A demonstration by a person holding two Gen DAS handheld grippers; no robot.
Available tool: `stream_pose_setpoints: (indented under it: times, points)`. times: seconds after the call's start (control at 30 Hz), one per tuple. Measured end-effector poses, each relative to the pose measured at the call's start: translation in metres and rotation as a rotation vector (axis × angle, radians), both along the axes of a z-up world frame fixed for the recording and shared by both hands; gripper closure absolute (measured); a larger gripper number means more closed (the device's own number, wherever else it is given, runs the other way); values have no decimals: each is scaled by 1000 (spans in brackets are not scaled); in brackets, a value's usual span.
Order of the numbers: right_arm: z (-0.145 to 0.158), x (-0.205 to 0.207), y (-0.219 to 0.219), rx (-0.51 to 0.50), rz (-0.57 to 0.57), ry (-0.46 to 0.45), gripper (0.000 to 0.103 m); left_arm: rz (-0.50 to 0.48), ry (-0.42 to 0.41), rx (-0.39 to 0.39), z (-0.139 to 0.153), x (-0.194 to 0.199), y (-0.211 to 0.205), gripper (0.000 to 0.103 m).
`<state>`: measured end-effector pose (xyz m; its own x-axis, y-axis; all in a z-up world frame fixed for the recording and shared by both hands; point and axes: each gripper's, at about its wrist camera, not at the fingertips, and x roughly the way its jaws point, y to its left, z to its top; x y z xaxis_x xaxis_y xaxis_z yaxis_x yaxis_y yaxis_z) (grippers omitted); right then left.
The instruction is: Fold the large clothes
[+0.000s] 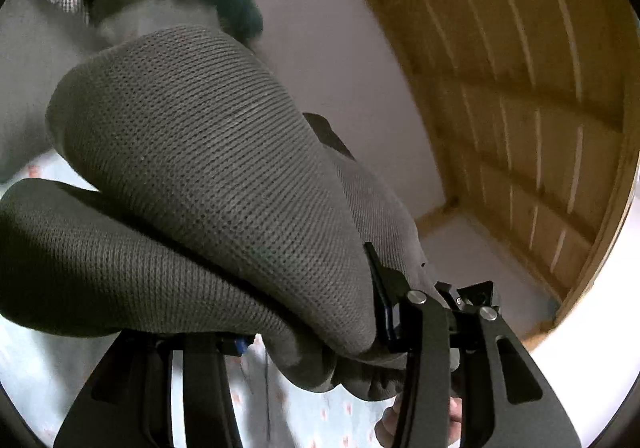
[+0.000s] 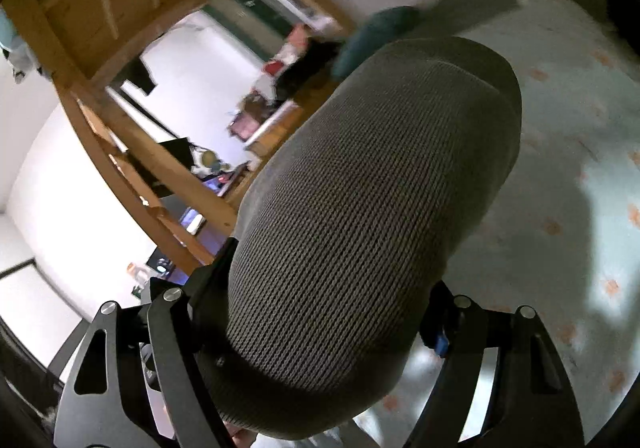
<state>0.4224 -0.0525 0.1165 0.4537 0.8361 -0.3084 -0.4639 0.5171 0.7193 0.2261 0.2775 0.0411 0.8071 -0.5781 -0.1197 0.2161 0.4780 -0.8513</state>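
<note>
A: Tools first. Left tool (image 1: 384,312), lower centre of its frame, is clamped on the grey knit garment (image 1: 208,184); cloth bunches out of the closed fingers and fills the middle and left.

B: Right one?

A: Right tool (image 2: 320,328), bottom centre of its frame. Knit garment (image 2: 372,208) drapes over the front and hides the tips. Looks pinched on it, but I can't tell for sure.

B: Where's the garment overall?

A: Lifted, hanging between the two tools, above the bed sheet (image 2: 560,168), pale blue with small orange print, right half of the right frame. More grey fabric lies at upper left of the left frame, blurred. Whether it's the same piece, can't say.

B: Progress?

A: Early to middle, I'd judge. No flat folded stack visible anywhere. Cloth is bulging, not creased. Still left: lay it down, bring edges together, smooth.

B: Background?

A: Wooden bed frame (image 1: 520,108) at right of the left frame, teal item (image 2: 376,36) upper centre of the right frame. Motion blur on both.
</note>
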Motion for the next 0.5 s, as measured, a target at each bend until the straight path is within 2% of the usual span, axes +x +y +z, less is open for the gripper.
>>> stream_pose_setpoints:
  times: [0.07,0.13,0.2,0.23,0.3,0.37,0.4,0.43,0.47,0.5]
  points:
    - [18,27,42,32,60,-20,27,54,-24,24,19,7,34,59]
    - [23,51,82,80,123,-17,27,137,-46,65,36,7,79,59]
    - [15,84,142,137,206,7,27,229,-26,74,41,13,120,59]
    - [2,101,170,161,236,49,27,288,15,71,36,16,145,59]
    - [-33,130,222,172,273,147,27,404,127,62,5,28,193,58]
    - [-97,155,281,121,310,281,26,487,243,77,-35,39,226,58]
    - [-128,162,298,88,322,343,26,525,351,91,-69,47,247,58]
    - [-161,166,317,41,327,397,12,533,425,129,-91,53,246,52]
    - [-179,162,322,92,328,376,2,522,414,74,-111,49,256,45]
    - [-180,157,319,143,316,329,2,493,392,63,-117,45,261,38]
